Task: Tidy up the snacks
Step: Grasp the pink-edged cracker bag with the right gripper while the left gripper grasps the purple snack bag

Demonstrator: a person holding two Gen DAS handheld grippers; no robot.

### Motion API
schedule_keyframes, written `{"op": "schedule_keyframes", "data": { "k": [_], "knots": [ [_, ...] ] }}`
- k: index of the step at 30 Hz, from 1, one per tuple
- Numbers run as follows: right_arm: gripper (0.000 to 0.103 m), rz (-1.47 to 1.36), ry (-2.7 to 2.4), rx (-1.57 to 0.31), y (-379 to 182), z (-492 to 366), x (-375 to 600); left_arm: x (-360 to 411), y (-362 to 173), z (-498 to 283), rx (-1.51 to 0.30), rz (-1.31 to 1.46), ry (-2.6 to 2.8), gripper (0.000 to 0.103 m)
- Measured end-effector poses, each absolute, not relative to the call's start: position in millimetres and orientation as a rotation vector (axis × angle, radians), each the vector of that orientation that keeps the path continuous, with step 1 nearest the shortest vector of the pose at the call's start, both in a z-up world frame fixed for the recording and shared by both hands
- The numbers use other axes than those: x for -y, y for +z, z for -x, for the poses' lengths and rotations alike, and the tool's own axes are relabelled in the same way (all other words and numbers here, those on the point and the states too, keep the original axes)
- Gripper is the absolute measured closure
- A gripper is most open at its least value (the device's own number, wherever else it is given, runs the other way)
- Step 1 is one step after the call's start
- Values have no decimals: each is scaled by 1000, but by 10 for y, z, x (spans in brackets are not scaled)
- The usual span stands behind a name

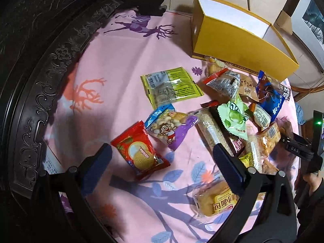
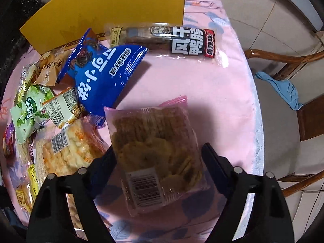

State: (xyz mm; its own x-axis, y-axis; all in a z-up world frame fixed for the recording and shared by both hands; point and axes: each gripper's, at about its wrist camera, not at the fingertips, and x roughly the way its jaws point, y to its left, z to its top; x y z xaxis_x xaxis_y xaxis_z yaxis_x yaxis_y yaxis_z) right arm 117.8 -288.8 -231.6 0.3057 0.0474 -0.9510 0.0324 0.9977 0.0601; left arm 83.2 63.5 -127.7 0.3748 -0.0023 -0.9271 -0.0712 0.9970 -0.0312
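Observation:
Snack packets lie scattered on a pink patterned tablecloth [image 1: 125,60]. My left gripper [image 1: 162,160] is open just above the cloth, and a red cookie packet [image 1: 139,156] lies between its fingers, untouched. Beyond it sit a purple-and-blue snack bag [image 1: 172,127] and a yellow-green packet [image 1: 170,87]. My right gripper [image 2: 159,156] is open astride a clear pink-edged cracker packet [image 2: 154,133] that lies flat. Its left finger stands at the packet's edge and its right finger close beside the other edge. A yellow open box [image 1: 239,38] stands at the back.
A heap of packets fills the middle, with a blue bag [image 2: 101,77], a green packet [image 2: 28,113] and a rice-cracker packet [image 2: 68,151]. A long dark packet [image 2: 162,38] lies by the box. A carved dark frame [image 1: 40,93] borders the left, a chair [image 2: 283,60] the right.

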Motion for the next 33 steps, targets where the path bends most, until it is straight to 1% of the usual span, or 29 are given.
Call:
{"op": "schedule_keyframes", "data": {
  "k": [2,4,8,10,16,18,19,21,22,23,28,29,30,31,32,33],
  "knots": [
    [22,-42,8,-1251,-2311,-1140,2857,-604,-1310,-825,-1181,51,34,2],
    [39,-48,2,-1247,-2258,-1059,2816,-572,-1357,-819,-1177,16,31,2],
    [40,-42,25,-1253,-2218,-818,2653,-514,-1616,-904,-1217,-30,29,2],
    [38,-33,24,-1240,-2217,-735,2585,-483,-1735,-983,-1221,-61,26,2],
    [38,-50,27,-1251,-2250,-739,2621,-377,-2044,-1274,-1234,-146,11,2],
    [38,-49,21,-1242,-2248,-741,2618,-359,-2123,-1321,-1243,-157,2,4],
    [38,-52,19,-1238,-2259,-756,2629,-361,-2152,-1333,-1247,-151,-5,10],
    [38,-56,11,-1231,-2254,-708,2606,-389,-2155,-1341,-1238,-102,-38,30],
    [37,-55,7,-1229,-2245,-685,2595,-405,-2139,-1346,-1229,-83,-45,45],
    [37,-55,3,-1228,-2245,-679,2585,-403,-2120,-1362,-1219,-79,-61,57],
    [38,-65,-14,-1231,-2259,-736,2601,-416,-2061,-1366,-1188,-60,-63,67],
    [39,-66,-16,-1229,-2257,-735,2602,-435,-2013,-1351,-1178,-33,-60,70],
    [44,-70,-22,-1224,-2246,-722,2606,-444,-1953,-1323,-1169,-14,-63,75],
    [47,-82,-22,-1218,-2232,-719,2621,-447,-1857,-1289,-1155,10,-77,84],
    [48,-90,-23,-1213,-2225,-735,2642,-448,-1790,-1266,-1143,20,-83,87],
    [49,-94,-26,-1206,-2204,-725,2647,-429,-1709,-1228,-1132,29,-94,87]
  ]
}}
